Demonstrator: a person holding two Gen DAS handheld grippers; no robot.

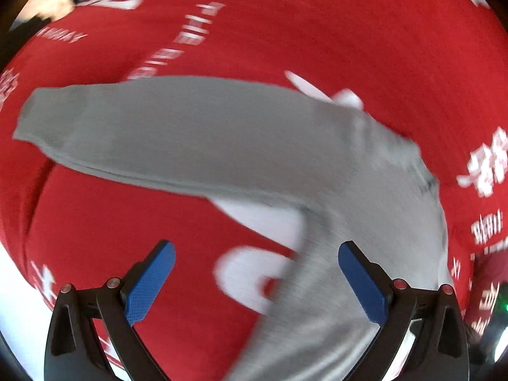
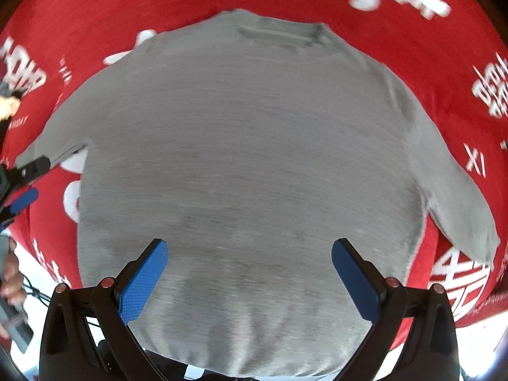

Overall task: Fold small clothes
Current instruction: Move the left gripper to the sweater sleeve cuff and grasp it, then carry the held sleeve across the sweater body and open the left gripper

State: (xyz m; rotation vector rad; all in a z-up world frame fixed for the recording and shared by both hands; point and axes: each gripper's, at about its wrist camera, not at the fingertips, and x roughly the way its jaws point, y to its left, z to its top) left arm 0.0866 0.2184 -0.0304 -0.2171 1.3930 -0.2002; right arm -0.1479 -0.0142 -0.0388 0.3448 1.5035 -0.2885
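A small grey long-sleeved sweater [image 2: 241, 146] lies flat on a red cloth [image 2: 95, 25] with white lettering, collar at the far end. In the left wrist view its left sleeve [image 1: 177, 133] stretches out to the left and the body [image 1: 349, 238] runs down to the right. My left gripper [image 1: 255, 254] is open and empty, above the cloth just below the sleeve. My right gripper [image 2: 249, 250] is open and empty, above the sweater's lower body. The left gripper's fingers [image 2: 23, 201] show at the left edge of the right wrist view, near the sleeve cuff.
The red cloth [image 1: 349, 31] covers the work surface in both views. A white surface [image 1: 12, 285] shows past its near edge. A person's hand [image 2: 11, 282] is at the left edge of the right wrist view.
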